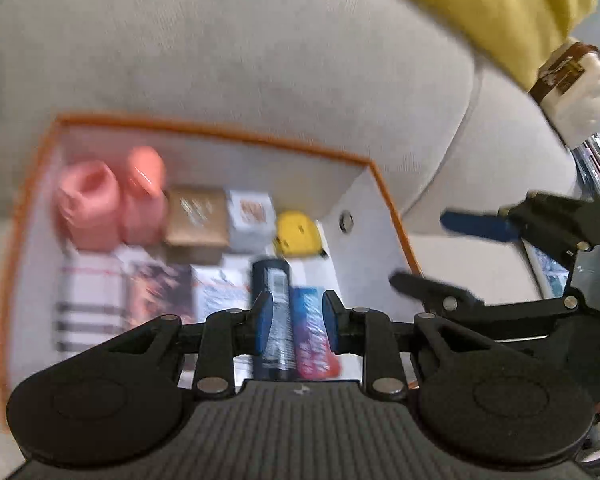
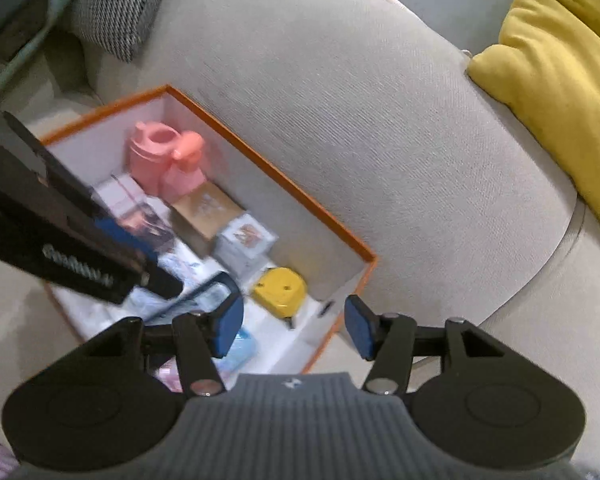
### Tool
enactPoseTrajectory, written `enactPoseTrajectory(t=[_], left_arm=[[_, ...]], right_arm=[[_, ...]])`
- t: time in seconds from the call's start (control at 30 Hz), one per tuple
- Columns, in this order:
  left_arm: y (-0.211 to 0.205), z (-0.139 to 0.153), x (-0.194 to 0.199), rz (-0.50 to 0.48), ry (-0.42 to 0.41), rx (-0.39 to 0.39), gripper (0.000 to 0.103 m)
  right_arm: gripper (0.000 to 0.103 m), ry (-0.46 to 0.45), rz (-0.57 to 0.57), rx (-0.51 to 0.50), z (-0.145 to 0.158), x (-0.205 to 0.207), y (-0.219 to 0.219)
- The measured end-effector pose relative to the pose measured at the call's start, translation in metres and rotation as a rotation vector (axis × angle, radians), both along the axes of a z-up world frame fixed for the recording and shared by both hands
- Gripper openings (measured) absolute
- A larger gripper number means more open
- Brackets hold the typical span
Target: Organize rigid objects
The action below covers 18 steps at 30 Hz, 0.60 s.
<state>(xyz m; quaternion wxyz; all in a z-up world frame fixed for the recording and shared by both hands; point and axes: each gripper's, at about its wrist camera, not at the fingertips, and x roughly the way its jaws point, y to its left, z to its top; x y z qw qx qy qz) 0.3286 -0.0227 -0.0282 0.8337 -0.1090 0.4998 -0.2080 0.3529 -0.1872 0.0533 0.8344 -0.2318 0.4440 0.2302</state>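
Left gripper (image 1: 294,316): jaws narrowly apart, nothing clamped. Right gripper (image 2: 294,326): jaws wide apart, empty.

Task items packed in orange-rimmed white cardboard box (image 1: 388,200) on beige fabric sofa (image 1: 260,60): dark cylindrical tube (image 1: 272,280), red-blue packet (image 1: 312,320), yellow rounded plastic item (image 2: 278,290), two pink plastic containers (image 1: 108,208).

Risk: both grippers crowded over box; collision likely, or rim snagged, tipping contents.

Nearby: mustard cushion (image 2: 560,60); little free space inside.

The left gripper (image 1: 294,318) points steeply down, its blue fingers (image 1: 262,320) a small way apart. I can't tell if they press on anything; the picture is blurry. The right gripper (image 2: 294,328) tilts down too, fingers (image 2: 358,326) wide apart with nothing between them.
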Motion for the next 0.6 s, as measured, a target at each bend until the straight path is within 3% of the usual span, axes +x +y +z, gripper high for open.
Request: enactPoseTrajectory(t=[0.1,0.33,0.6], left_arm=[[0.013,0.023,-0.013,0.015,-0.098,0.057,0.031],[0.035,0.053,-0.051,0.078,-0.254,0.178,0.047],[0.053,0.083,-0.097,0.189,-0.446,0.225,0.079]], right_arm=[[0.062,0.043,-0.048,0.057,0.012,-0.011,0.004],[0.066,0.049,-0.153,0.208,0.046,-0.041,0.015],[0.078,-0.030,-0.279,0.344,0.076,-0.080,0.016]])
